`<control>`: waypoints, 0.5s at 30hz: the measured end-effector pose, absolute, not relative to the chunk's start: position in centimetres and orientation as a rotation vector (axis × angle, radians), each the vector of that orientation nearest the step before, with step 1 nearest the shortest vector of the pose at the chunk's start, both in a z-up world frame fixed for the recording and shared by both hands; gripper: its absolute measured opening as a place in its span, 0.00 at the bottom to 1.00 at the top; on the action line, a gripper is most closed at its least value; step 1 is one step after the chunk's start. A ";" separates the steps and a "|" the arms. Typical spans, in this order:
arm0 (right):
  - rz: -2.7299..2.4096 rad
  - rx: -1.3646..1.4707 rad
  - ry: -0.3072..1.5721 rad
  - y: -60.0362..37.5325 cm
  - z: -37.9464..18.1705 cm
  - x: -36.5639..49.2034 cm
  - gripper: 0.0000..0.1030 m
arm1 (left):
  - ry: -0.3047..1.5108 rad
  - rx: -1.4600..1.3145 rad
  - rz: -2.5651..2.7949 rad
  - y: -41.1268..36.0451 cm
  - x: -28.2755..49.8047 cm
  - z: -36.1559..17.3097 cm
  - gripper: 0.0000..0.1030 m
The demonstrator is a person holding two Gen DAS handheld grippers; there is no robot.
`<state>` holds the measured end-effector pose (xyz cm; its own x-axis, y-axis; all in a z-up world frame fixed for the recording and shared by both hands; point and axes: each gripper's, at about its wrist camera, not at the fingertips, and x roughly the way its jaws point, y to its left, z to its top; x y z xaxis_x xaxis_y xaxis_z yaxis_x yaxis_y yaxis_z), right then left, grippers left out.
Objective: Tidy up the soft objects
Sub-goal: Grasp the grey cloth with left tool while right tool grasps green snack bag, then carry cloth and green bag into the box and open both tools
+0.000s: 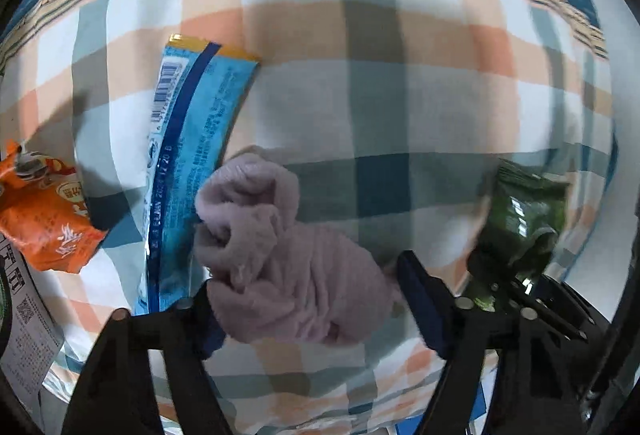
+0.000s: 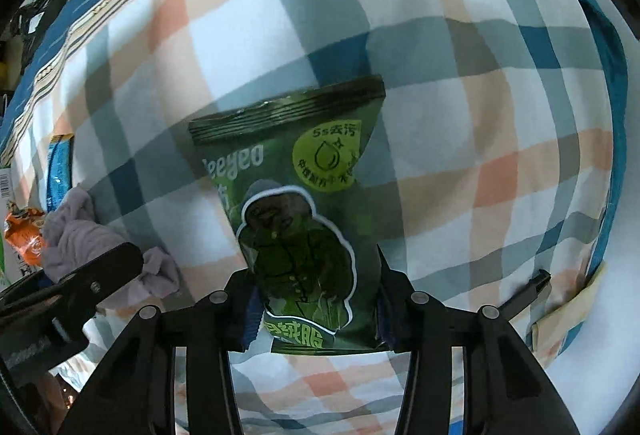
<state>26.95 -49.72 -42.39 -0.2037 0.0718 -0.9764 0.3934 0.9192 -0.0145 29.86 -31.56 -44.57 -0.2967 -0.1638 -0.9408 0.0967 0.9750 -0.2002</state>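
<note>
- Left gripper (image 1: 308, 299), bottom centre of the left wrist view: jaws spread wide on either side of a crumpled lilac cloth (image 1: 280, 259). The near end of the cloth sits between the blue pads; whether the pads touch it I cannot tell. No pinch is visible.
- Lilac cloth: looks like ribbed knit or terry, bunched into soft folds. Judged light, limp and compressible; it should drape when lifted. Best hold is probably the thick bunched middle, not a loose edge, which could slip out.
- Right gripper (image 2: 316, 299), bottom centre of the right wrist view: jaws closed in on the lower part of a green pouch (image 2: 296, 219), one finger on each side edge. It appears gripped.
- Green pouch: glossy film with a crimped top seal, and it looks partly filled. Judged light but slick, with contents that may shift. The hold near the bottom edge seems marginal; flatter film higher up might hold better.
- Mid frame left, left wrist view: a long blue packet (image 1: 192, 163) lies flat, its lower edge touching the cloth.
- Far left edge: an orange snack packet (image 1: 44, 219), crinkled, apart from the blue one.
- Beyond, filling both views: a plaid bedcover (image 1: 360, 95) in orange, teal and white, soft and yielding underneath.
</note>
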 end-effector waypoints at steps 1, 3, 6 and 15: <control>-0.308 0.356 1.765 -49.6 -42.7 26.9 0.48 | 1.852 -0.046 -0.250 -31.9 29.8 -44.9 0.64; -0.314 0.370 1.770 -49.8 -43.4 26.9 0.48 | 1.844 -0.040 -0.238 -32.0 29.7 -45.0 0.60; -0.327 0.385 1.771 -50.1 -43.8 27.0 0.48 | 1.826 -0.034 -0.241 -31.8 29.5 -44.7 0.52; -0.324 0.357 1.741 -48.0 -41.0 24.8 0.40 | 1.692 0.039 -0.286 -30.8 26.2 -39.4 0.45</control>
<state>24.77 -48.01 -40.97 -0.1853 0.0602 -0.9808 0.4094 0.9121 -0.0213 26.21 -30.78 -39.38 -0.1451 -0.1396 -0.9795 0.1905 0.9675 -0.1661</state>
